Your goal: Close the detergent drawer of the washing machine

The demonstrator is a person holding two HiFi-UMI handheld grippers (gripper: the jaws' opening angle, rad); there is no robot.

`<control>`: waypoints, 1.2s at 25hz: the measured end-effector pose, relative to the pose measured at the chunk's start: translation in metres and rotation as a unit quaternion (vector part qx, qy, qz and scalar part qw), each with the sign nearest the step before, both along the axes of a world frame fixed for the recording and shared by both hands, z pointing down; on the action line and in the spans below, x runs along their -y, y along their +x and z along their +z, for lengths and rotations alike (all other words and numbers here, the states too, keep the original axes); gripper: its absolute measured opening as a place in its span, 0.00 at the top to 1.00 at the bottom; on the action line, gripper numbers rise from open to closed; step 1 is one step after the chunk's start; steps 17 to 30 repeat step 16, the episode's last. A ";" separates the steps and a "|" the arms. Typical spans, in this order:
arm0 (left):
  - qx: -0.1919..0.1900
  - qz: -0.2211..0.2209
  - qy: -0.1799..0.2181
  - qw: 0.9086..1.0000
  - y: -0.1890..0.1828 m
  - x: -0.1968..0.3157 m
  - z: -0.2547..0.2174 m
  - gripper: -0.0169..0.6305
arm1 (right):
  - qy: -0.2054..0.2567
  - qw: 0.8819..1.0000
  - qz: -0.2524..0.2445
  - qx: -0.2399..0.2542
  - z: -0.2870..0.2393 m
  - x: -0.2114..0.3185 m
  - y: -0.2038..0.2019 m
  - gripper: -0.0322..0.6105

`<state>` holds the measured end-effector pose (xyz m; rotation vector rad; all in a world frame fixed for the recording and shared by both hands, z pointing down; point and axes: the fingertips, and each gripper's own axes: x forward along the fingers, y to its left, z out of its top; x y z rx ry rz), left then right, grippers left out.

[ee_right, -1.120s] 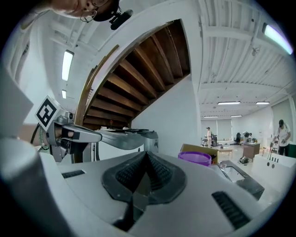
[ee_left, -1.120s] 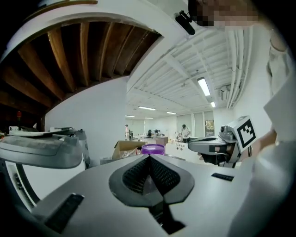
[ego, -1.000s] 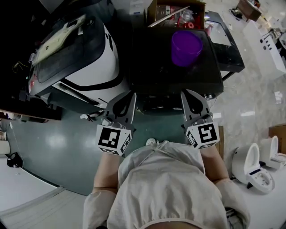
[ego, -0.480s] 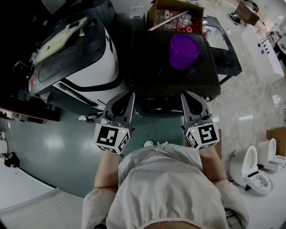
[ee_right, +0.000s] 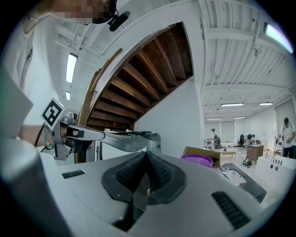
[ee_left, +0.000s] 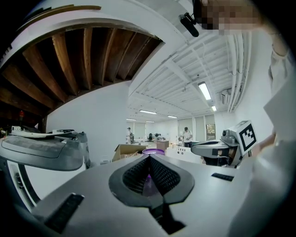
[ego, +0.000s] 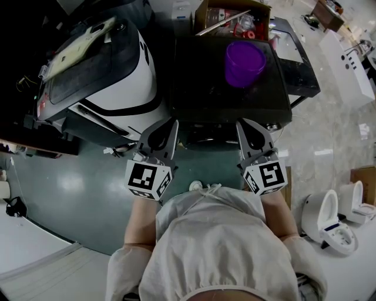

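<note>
The dark green floor (ego: 76, 194) lies under everything, giving way to pale tile on the right. Straight ahead of the person stands the dark-topped washing machine (ego: 205, 88). Its front face is tucked under the top's near edge, so the detergent drawer cannot be made out from above. To its left sits a white-and-black machine (ego: 117, 88) with a dark lid. An open cardboard box (ego: 202, 14) of oddments stands behind the washer, and white toilets (ego: 329, 220) rest on the tile at right. A purple bucket (ego: 245, 62) stands upright on the washer's top, toward the back right. The left gripper (ego: 170, 126) and right gripper (ego: 244, 126) hang side by side just short of the washer's front edge, each with fingers (ee_left: 134, 178) clenched on nothing.
</note>
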<state>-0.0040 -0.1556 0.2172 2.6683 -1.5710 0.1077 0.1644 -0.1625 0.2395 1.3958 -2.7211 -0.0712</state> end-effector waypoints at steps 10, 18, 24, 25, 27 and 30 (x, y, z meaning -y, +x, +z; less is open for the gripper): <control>-0.001 0.007 0.000 1.000 0.006 0.003 0.002 0.95 | 0.007 1.000 -0.005 0.011 -0.002 0.002 -0.003 0.95; 0.000 0.006 -0.002 1.000 0.006 0.007 0.005 0.95 | 0.011 1.000 -0.006 0.016 -0.002 0.005 -0.004 0.95; 0.000 0.006 -0.002 1.000 0.006 0.007 0.005 0.95 | 0.011 1.000 -0.006 0.016 -0.002 0.005 -0.004 0.95; 0.000 0.006 -0.002 1.000 0.006 0.007 0.005 0.95 | 0.011 1.000 -0.006 0.016 -0.002 0.005 -0.004 0.95; 0.000 0.006 -0.002 1.000 0.006 0.007 0.005 0.95 | 0.011 1.000 -0.006 0.016 -0.002 0.005 -0.004 0.95; 0.000 0.006 -0.002 1.000 0.006 0.007 0.005 0.95 | 0.011 1.000 -0.006 0.016 -0.002 0.005 -0.004 0.95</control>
